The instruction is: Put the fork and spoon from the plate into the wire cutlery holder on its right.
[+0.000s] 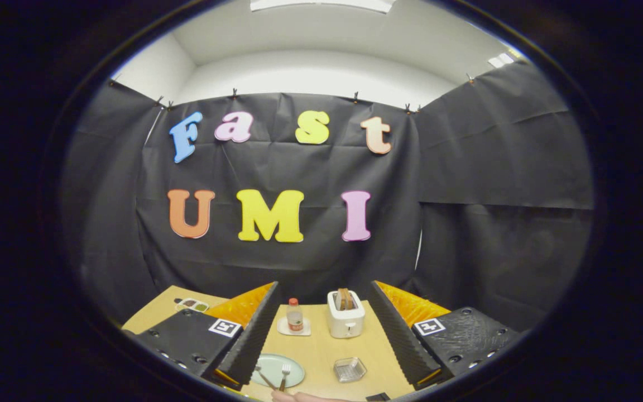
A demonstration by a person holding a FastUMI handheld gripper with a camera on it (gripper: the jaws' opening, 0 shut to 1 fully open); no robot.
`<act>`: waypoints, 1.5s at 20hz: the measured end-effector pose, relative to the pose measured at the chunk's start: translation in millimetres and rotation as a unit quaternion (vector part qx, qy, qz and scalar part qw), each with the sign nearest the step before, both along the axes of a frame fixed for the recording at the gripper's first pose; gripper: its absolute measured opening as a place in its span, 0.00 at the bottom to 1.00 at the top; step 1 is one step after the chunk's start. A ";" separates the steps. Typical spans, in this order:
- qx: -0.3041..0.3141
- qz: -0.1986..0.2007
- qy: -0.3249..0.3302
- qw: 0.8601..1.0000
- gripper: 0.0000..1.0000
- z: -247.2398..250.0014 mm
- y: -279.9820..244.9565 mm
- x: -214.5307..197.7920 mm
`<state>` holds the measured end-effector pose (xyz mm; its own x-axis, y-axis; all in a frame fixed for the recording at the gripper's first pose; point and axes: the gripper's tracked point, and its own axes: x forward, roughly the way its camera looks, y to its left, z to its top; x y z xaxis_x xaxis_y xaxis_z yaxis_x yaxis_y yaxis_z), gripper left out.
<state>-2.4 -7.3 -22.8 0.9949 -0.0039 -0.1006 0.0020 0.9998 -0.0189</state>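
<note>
A pale green plate (294, 365) lies on the wooden table (321, 349), low between my two fingers. On the plate rest a fork (285, 376) and, to its left, a spoon (264, 378) with a dark handle. The small wire cutlery holder (350, 369) stands to the plate's right and looks empty. My gripper (323, 289) is held well above and back from the table, open wide, with nothing between the ridged black pads (254, 335). Plate and holder both sit in the gap between the fingers, far below them.
A white toaster (346, 315) with bread in its slot stands at the table's back. Left of it, a small bottle (294, 315) sits on a white coaster. A small dish (191, 305) lies beyond my left finger. A person's hand (299, 397) rests by the plate's near side.
</note>
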 end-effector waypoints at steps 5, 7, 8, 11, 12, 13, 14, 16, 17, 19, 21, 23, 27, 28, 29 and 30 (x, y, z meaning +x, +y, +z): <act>0.007 0.003 0.014 1.000 0.96 -10.8 6.8 7.3; 0.004 0.007 0.020 1.000 0.96 -17.4 13.3 11.5; 0.002 0.010 0.025 1.000 0.96 -22.3 16.8 13.9; -0.011 0.022 0.037 0.999 0.96 -44.1 28.6 21.2; -0.016 0.026 0.045 0.999 0.96 -55.2 32.7 24.3; -0.020 0.032 0.054 0.998 0.96 -67.8 37.1 28.3; -0.022 0.037 0.065 0.997 0.96 -81.4 41.6 30.8; -0.028 0.049 0.093 0.994 0.96 -114.7 50.3 36.1; -0.032 0.053 0.109 0.992 0.96 -132.6 53.0 37.4; -0.043 0.064 0.134 0.988 0.96 -164.5 59.6 39.3; -0.052 0.066 0.162 0.983 0.96 -203.3 63.1 39.5; -0.051 0.064 0.201 0.976 0.96 -242.6 65.6 36.8; -0.049 0.061 0.273 0.959 0.94 -312.6 71.2 28.2; -0.045 0.060 0.288 0.955 0.94 -325.2 73.8 27.5; -0.039 0.060 0.304 0.950 0.94 -338.4 77.8 23.9; -0.033 0.057 0.320 0.945 0.92 -350.6 78.6 22.4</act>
